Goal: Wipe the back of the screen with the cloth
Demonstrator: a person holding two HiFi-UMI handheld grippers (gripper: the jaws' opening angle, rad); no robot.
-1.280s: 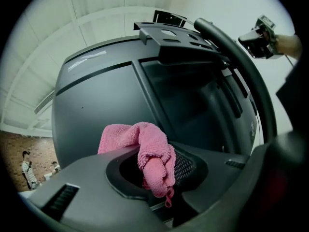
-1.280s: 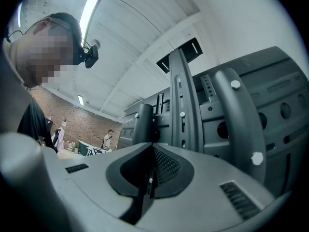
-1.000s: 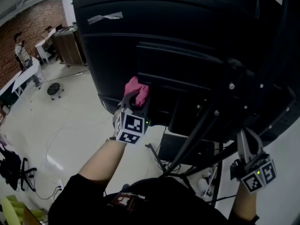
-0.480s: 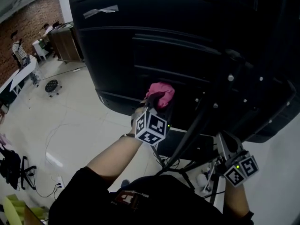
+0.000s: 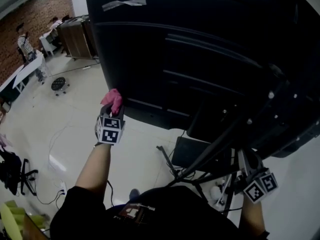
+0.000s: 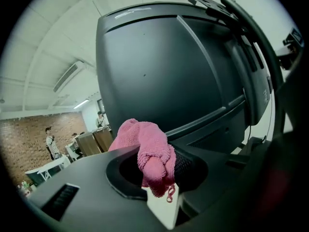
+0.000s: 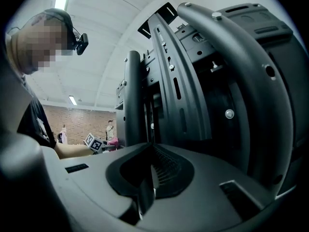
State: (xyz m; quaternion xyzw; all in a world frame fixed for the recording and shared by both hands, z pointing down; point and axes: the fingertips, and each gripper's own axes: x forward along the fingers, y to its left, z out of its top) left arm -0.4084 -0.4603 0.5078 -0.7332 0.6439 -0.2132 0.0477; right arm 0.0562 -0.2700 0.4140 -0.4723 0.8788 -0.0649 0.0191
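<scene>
The left arm (image 5: 97, 169) is extended forward. The left hand-held gripper (image 5: 111, 111) is clamped on the crumpled pink terry cloth (image 5: 112, 99) at the lower left corner of the large black screen (image 5: 200, 49); contact is not confirmable. The right hand-held gripper (image 5: 250, 166) is low beside the black metal stand (image 5: 223, 137), jaws together and empty. Against half a second earlier, the cloth is displaced leftward from the back panel's lower centre.
</scene>
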